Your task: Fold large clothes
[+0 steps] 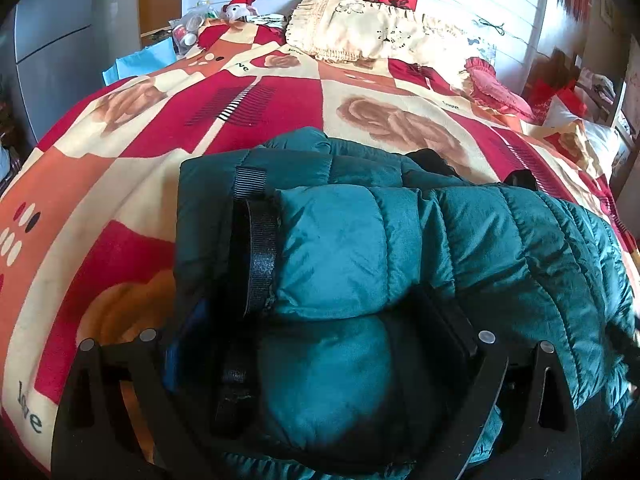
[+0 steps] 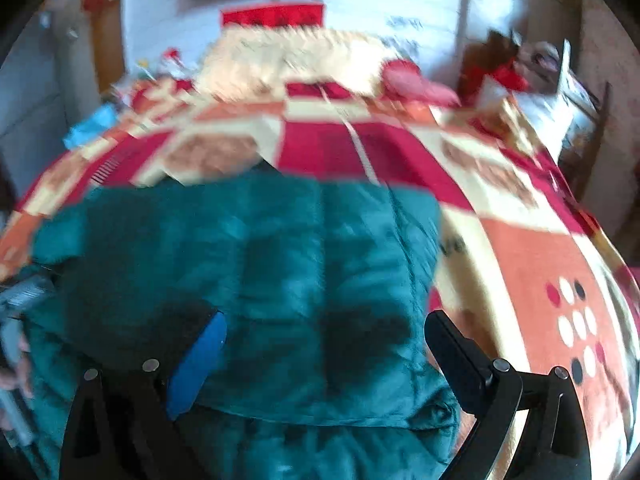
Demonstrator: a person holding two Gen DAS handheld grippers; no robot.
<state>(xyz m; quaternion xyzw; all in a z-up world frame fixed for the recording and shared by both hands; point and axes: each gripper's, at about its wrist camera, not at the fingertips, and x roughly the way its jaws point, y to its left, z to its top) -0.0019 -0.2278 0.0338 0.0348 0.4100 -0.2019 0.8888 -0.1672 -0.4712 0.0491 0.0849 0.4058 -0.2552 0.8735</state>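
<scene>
A teal quilted puffer jacket (image 1: 400,248) lies on a bed with a red, orange and cream blanket (image 1: 120,152). Its sleeve with a black cuff strap (image 1: 260,248) is folded across the body. My left gripper (image 1: 320,320) has its jaws spread wide, with the bulky sleeve filling the gap between the fingers. In the blurred right wrist view the jacket (image 2: 260,280) lies under my right gripper (image 2: 324,332), whose jaws stand wide apart over the fabric. The right view is smeared by motion.
Cream frilled pillows (image 1: 360,28) and a pink cushion (image 1: 496,88) lie at the head of the bed. Clutter and a plush toy (image 1: 240,6) sit at the far left corner. A grey wardrobe (image 1: 52,40) stands on the left.
</scene>
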